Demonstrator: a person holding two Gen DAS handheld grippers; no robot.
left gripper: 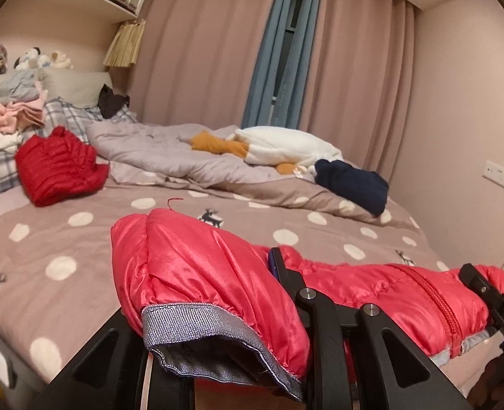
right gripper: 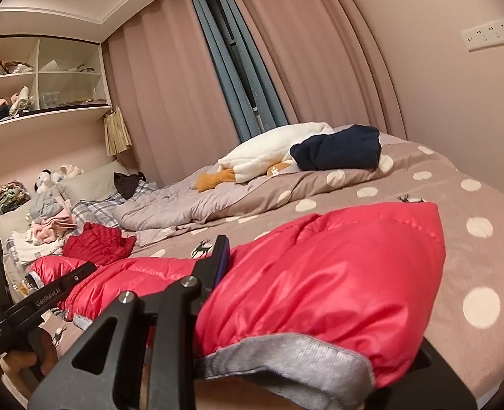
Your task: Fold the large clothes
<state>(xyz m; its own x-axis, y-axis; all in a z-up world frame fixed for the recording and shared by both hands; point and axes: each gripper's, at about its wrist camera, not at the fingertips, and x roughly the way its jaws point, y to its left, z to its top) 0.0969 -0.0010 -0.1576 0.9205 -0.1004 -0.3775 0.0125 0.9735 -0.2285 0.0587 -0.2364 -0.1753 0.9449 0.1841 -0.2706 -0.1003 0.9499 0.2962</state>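
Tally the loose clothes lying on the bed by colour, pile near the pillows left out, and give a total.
Red: 2, the red puffer jacket held up by the left gripper and the right gripper, and the darker red jacket
Navy: 1, navy garment
Black: 1, black garment
Total: 4

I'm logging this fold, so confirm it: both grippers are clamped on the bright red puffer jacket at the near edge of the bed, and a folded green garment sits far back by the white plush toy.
One detail is wrong. The folded garment beside the white plush toy is navy blue, not green, as the right wrist view shows. The rest holds: the left gripper and right gripper both clamp the red puffer jacket at the near edge of the bed.
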